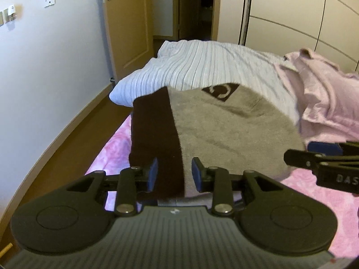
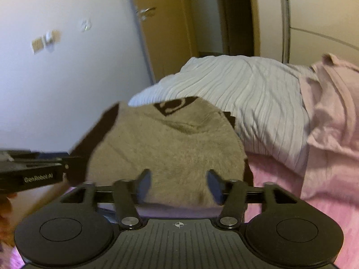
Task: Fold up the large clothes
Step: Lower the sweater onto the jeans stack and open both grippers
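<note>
A grey-beige garment [image 1: 224, 130] with a dark brown band [image 1: 154, 139] and a dark logo patch [image 1: 221, 91] is spread in front of both grippers on the bed. My left gripper [image 1: 175, 173] is open, and its blue pads straddle the brown band near the garment's near edge. In the right wrist view the same garment [image 2: 166, 148] fills the middle, and my right gripper [image 2: 178, 185] stands open over its near edge. The right gripper's tip [image 1: 294, 157] shows at the garment's right side. The left gripper's tip [image 2: 69, 165] shows at its left corner.
A striped white-blue duvet [image 1: 202, 67] covers the far part of the bed. A crumpled pale pink garment [image 1: 325, 103] lies at the right. A pink fluffy blanket [image 1: 314, 190] is underneath. A wall, wooden floor [image 1: 67, 139] and door [image 1: 128, 29] are at left, with wardrobes at the back right.
</note>
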`<state>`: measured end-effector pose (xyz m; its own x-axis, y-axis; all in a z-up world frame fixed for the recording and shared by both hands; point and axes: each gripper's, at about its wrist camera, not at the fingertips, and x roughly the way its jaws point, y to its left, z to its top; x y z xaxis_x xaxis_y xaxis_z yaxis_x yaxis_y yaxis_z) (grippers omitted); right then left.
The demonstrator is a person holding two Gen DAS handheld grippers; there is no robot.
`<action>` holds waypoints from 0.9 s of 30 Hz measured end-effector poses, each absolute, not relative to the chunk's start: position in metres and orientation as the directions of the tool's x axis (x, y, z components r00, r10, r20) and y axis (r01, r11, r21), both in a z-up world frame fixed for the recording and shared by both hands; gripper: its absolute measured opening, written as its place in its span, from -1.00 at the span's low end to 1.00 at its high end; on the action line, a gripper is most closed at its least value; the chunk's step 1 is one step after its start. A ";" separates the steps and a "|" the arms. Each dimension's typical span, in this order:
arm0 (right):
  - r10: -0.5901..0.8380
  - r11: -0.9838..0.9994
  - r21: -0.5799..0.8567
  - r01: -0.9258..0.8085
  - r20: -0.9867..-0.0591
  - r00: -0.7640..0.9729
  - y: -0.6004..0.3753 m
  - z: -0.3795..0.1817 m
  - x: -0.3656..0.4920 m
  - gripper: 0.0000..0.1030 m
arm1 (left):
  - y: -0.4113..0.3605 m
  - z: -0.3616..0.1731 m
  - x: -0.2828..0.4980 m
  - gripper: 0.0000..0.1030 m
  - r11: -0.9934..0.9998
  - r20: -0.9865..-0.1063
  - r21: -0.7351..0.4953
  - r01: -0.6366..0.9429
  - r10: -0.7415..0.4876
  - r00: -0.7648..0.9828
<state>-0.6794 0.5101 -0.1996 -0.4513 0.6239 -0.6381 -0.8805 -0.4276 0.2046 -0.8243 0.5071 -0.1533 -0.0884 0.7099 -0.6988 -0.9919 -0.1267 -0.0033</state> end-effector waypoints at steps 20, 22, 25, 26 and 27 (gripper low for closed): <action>0.589 -0.382 0.320 -0.867 -0.638 -0.495 0.363 -0.080 -0.617 0.44 | 0.346 -0.038 -0.784 0.42 -0.128 -0.724 -0.049 -0.991 0.688 -0.053; 0.586 -0.391 0.310 -0.867 -0.642 -0.494 0.349 -0.071 -0.612 0.44 | 0.331 -0.031 -0.780 0.48 -0.131 -0.721 -0.042 -0.990 0.690 -0.061; 0.579 -0.402 0.303 -0.864 -0.647 -0.496 0.330 -0.060 -0.607 0.44 | 0.309 -0.022 -0.774 0.51 -0.135 -0.715 -0.036 -0.990 0.696 -0.069; 0.577 -0.409 0.300 -0.862 -0.647 -0.498 0.324 -0.058 -0.605 0.44 | 0.303 -0.020 -0.772 0.52 -0.139 -0.714 -0.029 -0.990 0.696 -0.077; 0.576 -0.413 0.295 -0.862 -0.648 -0.498 0.318 -0.055 -0.604 0.44 | 0.297 -0.018 -0.768 0.53 -0.141 -0.711 -0.021 -0.990 0.699 -0.085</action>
